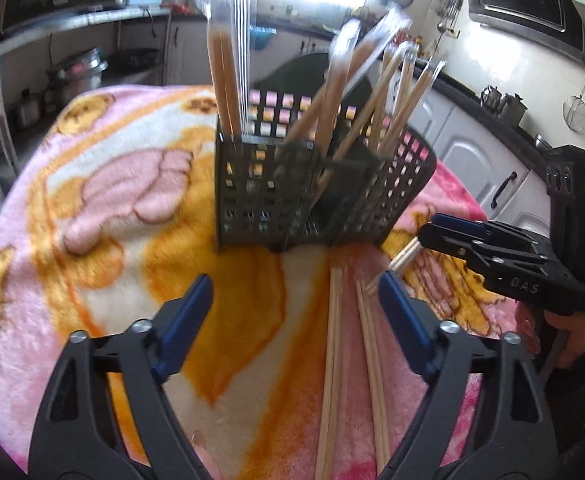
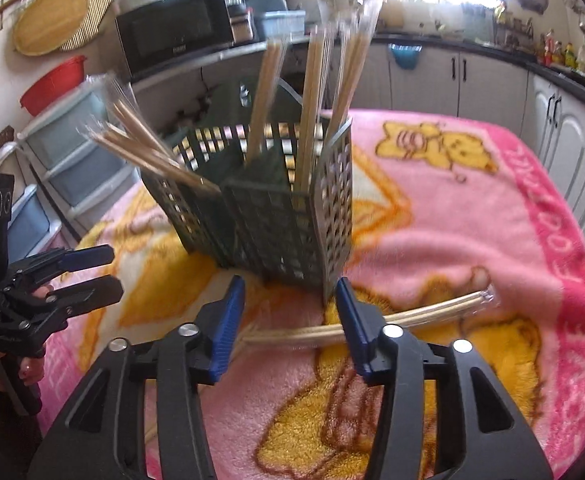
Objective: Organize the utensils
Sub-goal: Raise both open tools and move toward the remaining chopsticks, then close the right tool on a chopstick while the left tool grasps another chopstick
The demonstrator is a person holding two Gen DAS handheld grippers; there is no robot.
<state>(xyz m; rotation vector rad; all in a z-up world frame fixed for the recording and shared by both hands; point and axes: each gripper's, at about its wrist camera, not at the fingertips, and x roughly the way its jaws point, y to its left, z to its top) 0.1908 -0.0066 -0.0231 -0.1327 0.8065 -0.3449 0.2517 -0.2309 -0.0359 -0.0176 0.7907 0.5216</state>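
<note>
1. While most of the wrapped chopsticks [image 1: 228,80] already stand in the black lattice caddy [image 1: 260,192], the job reads as well past halfway but not finished.
2. Caddy sits near the middle of the worktop, on a pink and orange blanket [image 1: 112,184]. It has several compartments. Sticks lean out of at least three of them: one upright bundle at its left end in the left wrist view, others splayed toward its right end.
3. Left to do: loose chopstick pairs [image 1: 332,360] lie flat on the blanket on the near side of the caddy, toward the worktop's near edge. In the right wrist view one sleeved pair [image 2: 412,316] lies crosswise just in front of the caddy. Exact count of loose pairs cannot be told; blur and the claws hide parts.
4. Left claw [image 1: 296,320]: jaws spread wide, nothing between them, hovering above the blanket with the loose sticks running under its right finger.
5. Right claw [image 2: 290,320]: jaws parted, holding nothing, poised over the crosswise pair, close to the caddy's near corner. Whether its fingers touch the sticks cannot be told.
6. Judgement: remaining work is picking up the flat pairs and standing them in a compartment.
</note>
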